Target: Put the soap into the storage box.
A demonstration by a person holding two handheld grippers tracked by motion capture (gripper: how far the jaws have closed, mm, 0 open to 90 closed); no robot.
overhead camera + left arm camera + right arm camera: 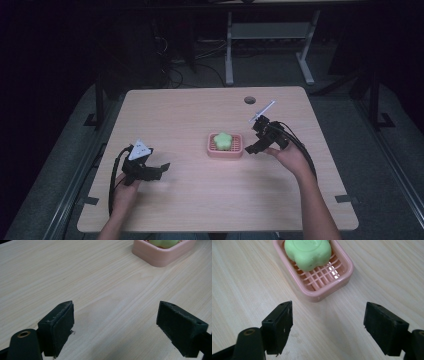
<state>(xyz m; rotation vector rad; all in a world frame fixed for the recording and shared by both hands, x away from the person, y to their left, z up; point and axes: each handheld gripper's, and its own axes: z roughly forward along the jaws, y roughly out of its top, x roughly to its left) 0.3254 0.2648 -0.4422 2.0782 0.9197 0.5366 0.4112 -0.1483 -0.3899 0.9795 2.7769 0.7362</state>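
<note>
dim room, grey floor (280, 70), white desk frame (270, 37) behind wooden table (200, 200).

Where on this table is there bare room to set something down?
Nearly everywhere: the table is bare behind the pink soap dish, in front of it, and between it and the left gripper. Tight only between the dish and the right gripper.

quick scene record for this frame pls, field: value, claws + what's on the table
left claw: open, empty, low over bare table, apart from the dish
right claw: open, empty, just off the dish's right end, not touching it
soap dish: pink, slatted inside, near table centre
soap: green, flower-shaped, lying in the dish toward one end
table: light wood, round hole near far edge
hole: dark, behind the dish
nearest claw to dish: right
</note>
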